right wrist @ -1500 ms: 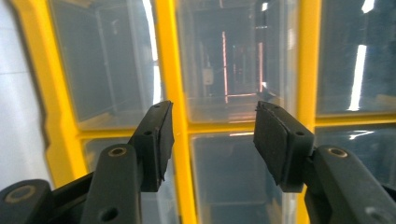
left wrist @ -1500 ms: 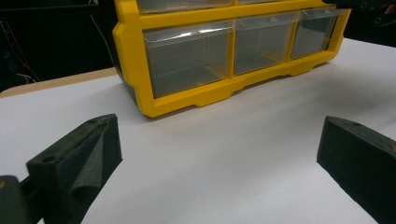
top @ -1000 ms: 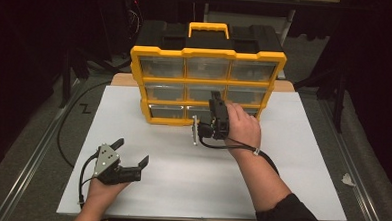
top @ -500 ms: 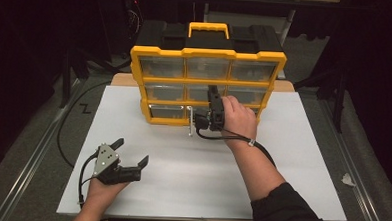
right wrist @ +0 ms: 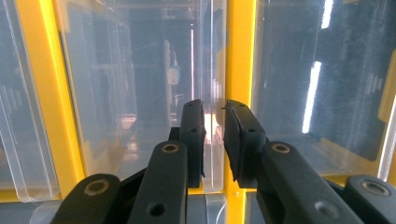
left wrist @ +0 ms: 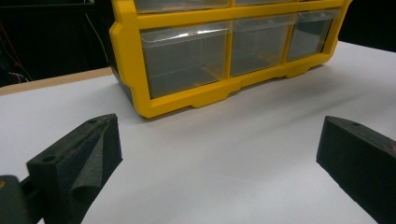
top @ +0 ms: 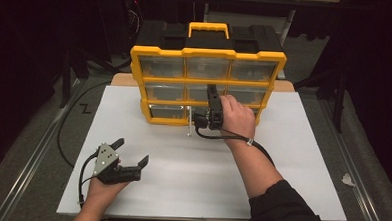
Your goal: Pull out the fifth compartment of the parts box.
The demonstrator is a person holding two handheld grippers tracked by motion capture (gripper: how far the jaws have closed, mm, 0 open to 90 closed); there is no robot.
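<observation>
A yellow organizer (top: 156,121) with rows of clear drawers stands at the back of the white table. My right gripper (top: 211,91) is up against its front, at the middle column. In the right gripper view the jaws (right wrist: 214,109) stand almost together, with the thin clear lip of a drawer (right wrist: 211,56) between the pads, beside a yellow divider (right wrist: 239,56). My left gripper (top: 132,151) rests open on the table at the front left. Its wide-apart jaws (left wrist: 219,135) point at the organizer's lower left corner (left wrist: 140,107) and hold nothing.
A thin pale rod (top: 189,125) shows just left of the right hand, in front of the organizer. The white table top (top: 282,159) has bare room in front and to the right. Cables trail off the left side onto the floor.
The right gripper has moved forward and up, from just in front of the organizer to its drawer fronts. The left gripper has stayed put.
</observation>
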